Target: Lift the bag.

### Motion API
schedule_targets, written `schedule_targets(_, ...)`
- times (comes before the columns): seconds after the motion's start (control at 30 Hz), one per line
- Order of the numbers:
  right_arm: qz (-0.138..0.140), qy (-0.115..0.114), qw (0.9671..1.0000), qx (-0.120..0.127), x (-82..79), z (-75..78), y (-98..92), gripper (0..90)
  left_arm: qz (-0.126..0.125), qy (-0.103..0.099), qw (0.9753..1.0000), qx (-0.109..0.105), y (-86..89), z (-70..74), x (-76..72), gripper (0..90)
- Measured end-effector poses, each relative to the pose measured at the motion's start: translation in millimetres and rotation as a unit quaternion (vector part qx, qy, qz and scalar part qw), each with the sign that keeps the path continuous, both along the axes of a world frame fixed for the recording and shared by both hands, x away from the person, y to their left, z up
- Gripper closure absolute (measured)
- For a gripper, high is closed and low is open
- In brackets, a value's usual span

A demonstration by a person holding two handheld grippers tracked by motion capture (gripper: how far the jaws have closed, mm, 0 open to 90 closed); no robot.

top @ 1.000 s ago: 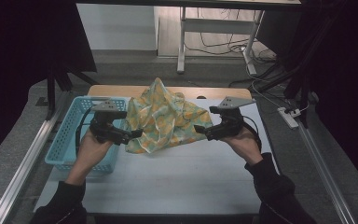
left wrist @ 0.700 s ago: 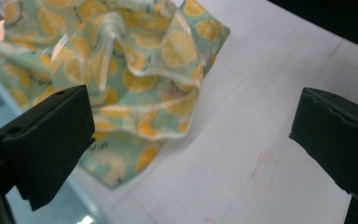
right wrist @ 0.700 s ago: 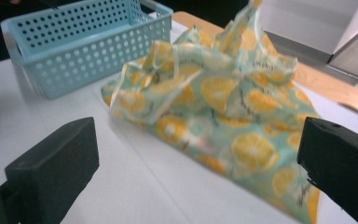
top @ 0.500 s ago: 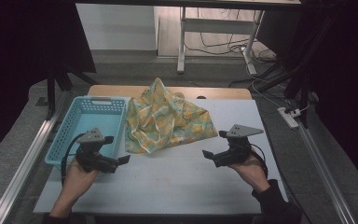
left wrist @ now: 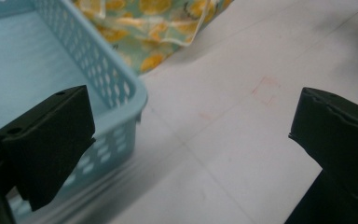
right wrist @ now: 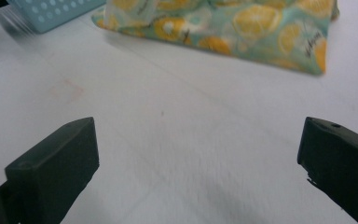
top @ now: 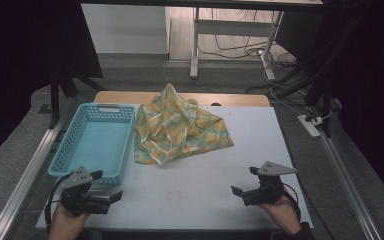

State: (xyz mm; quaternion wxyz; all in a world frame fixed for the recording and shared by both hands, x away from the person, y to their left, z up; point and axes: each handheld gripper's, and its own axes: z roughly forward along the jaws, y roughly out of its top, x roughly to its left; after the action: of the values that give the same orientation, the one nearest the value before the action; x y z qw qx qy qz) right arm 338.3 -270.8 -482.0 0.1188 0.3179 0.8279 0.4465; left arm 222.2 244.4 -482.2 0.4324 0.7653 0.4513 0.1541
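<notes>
The cloth lies rumpled on the bench just beside the basket (nothing in it), well apart from the left claw and right claw, both gaping and holding nothing, so the work looks unfinished.

one cloth, one basket, two hand-held grippers

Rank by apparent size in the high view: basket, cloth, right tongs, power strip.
1. basket and cloth: they cover about the same area, too close to rank.
2. right tongs, though nearness to the camera enlarges them.
3. power strip, smallest, farther away on the floor.
</notes>
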Motion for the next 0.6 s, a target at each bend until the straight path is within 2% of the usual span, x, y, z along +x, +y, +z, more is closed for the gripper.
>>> schedule_targets(0.1, -0.012, 0.001, 0.9999, 0.002, -11.1, -4.5, -9.4, 0.0, 0.008, 0.005, 0.9999, 0.003, 2.0, -6.5, -10.6, 0.0)
schedule_targets(0.27, -0.029, -0.001, 0.9995, -0.012, -29.1, -10.5, -22.3, 0.0, 0.024, 0.009, 0.9994, 0.023, 5.0, -16.5, -24.3, 0.0)
schedule_targets(0.33, -0.037, -0.001, 0.9992, -0.017, -36.1, -13.0, -27.2, 0.0, 0.030, 0.015, 0.9989, 0.031, 6.6, -21.8, -27.1, 0.0)
schedule_targets(0.43, -0.047, 0.006, 0.9986, -0.023, -44.6, -17.0, -34.7, 0.0, 0.035, 0.027, 0.9975, 0.055, 7.2, -30.4, -28.8, 0.0)
schedule_targets(0.5, -0.059, 0.003, 0.9981, -0.018, -48.9, -15.6, -39.5, 0.0, 0.039, 0.037, 0.9962, 0.069, 7.4, -34.4, -29.2, 0.0)
schedule_targets(0.6, -0.065, 0.006, 0.9977, -0.019, -53.9, -14.6, -43.2, 0.0, 0.047, 0.039, 0.9957, 0.069, 8.5, -34.4, -30.1, 0.0)
